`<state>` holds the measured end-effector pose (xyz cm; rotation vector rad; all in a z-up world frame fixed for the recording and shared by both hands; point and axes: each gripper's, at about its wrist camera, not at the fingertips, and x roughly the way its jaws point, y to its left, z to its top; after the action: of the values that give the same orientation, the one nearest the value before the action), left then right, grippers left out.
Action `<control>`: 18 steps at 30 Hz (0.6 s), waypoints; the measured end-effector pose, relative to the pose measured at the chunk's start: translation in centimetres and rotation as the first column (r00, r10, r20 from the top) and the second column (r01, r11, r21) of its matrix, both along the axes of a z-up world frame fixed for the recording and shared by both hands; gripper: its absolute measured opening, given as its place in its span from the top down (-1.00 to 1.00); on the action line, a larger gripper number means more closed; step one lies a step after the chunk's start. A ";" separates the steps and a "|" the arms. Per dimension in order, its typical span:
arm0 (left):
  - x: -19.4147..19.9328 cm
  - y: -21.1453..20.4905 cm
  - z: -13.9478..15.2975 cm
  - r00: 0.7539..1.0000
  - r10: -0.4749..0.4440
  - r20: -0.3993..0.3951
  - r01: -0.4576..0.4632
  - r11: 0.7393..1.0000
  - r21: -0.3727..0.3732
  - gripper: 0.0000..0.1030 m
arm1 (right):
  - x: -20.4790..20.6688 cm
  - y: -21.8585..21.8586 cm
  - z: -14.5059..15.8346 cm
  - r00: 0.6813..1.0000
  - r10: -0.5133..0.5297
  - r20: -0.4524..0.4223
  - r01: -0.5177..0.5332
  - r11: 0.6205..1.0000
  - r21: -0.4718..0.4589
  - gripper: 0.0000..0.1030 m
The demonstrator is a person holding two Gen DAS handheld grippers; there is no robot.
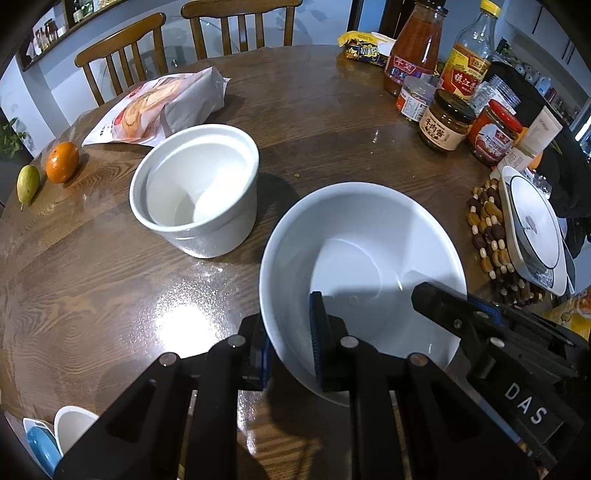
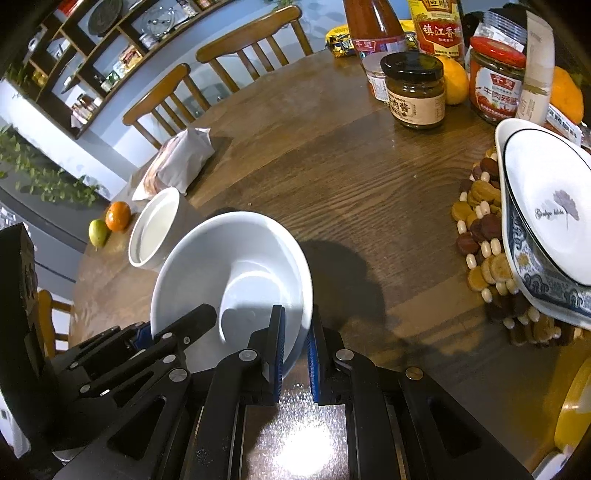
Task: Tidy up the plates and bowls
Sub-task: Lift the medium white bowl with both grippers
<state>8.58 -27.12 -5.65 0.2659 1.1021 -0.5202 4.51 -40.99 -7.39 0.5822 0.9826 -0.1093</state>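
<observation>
Both grippers hold one wide white bowl (image 1: 354, 251) (image 2: 229, 251) a little above the wooden table (image 1: 314, 110), where it casts a shadow. My left gripper (image 1: 288, 317) is shut on the near rim, one blue pad inside the bowl and one outside. The right gripper (image 2: 295, 328) is shut on the opposite rim in the same way. Each gripper also shows in the other's view, the right gripper (image 1: 439, 301) and the left gripper (image 2: 195, 321). Two deep white bowls (image 1: 195, 192) (image 2: 151, 229), nested, stand on the table to the left. A stack of plates (image 1: 532, 229) (image 2: 546, 221) rests on a beaded trivet (image 1: 487, 229) at the right.
Sauce jars and bottles (image 1: 447, 122) (image 2: 413, 88) crowd the far right of the table. A snack bag (image 1: 162, 107), an orange (image 1: 62, 162) and a green fruit (image 1: 27, 182) lie at the far left. Blue and white dishes (image 1: 48, 439) sit at the near left edge. Wooden chairs (image 1: 236, 26) stand behind.
</observation>
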 end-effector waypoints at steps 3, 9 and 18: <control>-0.4 -0.1 0.1 1.000 -0.009 0.006 0.009 1.000 0.000 0.71 | -0.4 0.1 0.0 1.000 -0.004 -0.003 0.004 1.000 -0.002 0.75; -1.5 -0.3 0.3 0.999 -0.032 0.013 0.032 0.999 0.005 0.71 | -1.6 0.0 0.2 1.000 -0.021 -0.002 0.021 1.000 -0.009 0.75; -3.0 -0.4 1.2 0.998 -0.046 0.033 0.046 0.999 0.002 0.71 | -3.4 0.0 1.0 0.999 -0.039 0.020 0.039 0.999 -0.013 0.75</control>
<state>5.59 -27.50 -4.48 0.3012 1.0658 -0.5542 1.16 -40.95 -6.37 0.5892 0.9509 -0.1441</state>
